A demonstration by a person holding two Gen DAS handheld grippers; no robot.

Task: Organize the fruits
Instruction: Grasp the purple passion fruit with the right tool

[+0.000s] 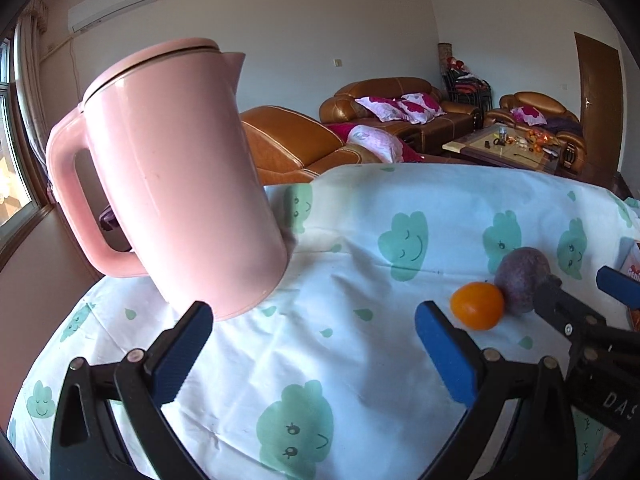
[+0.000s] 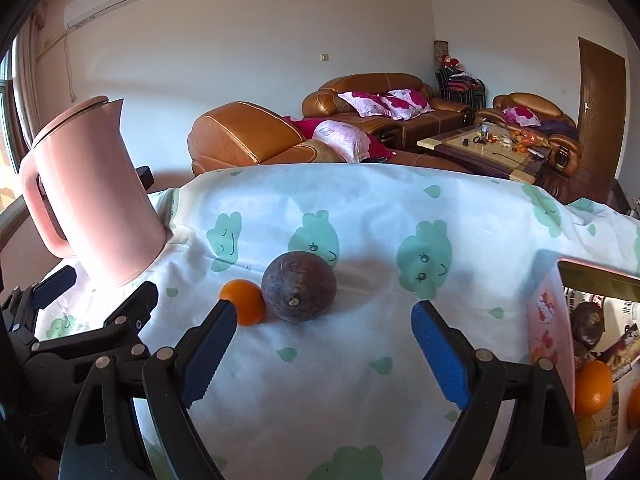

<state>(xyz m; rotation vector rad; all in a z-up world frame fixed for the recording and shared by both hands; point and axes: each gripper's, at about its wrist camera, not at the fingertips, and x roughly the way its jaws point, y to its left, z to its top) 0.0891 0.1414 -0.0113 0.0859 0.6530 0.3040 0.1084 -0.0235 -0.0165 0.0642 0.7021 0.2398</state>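
Sunlit living room behind, brown leather sofas and a cluttered coffee table far off; up close, a tabletop draped in white cloth printed with green smiling clouds (image 2: 320, 380). Two loose fruits lie touching on it: a small round orange citrus (image 2: 245, 302) and a dull purple round fruit with a short stem (image 2: 299, 286). At my right stands an open pink cardboard box (image 2: 548, 320) with more oranges and a dark fruit inside, so I judge the loose pair belongs there. My right gripper (image 2: 324, 348) hangs short of the purple fruit, fingers spread wide, holding nothing. My left gripper (image 1: 314, 348) is likewise spread and empty, the orange just beyond its right finger. A tall pink plastic lidded kettle (image 1: 176, 176) stands at the left, clear of the fruit. The two grippers are close together, so I judge crowding the likelier nuisance.
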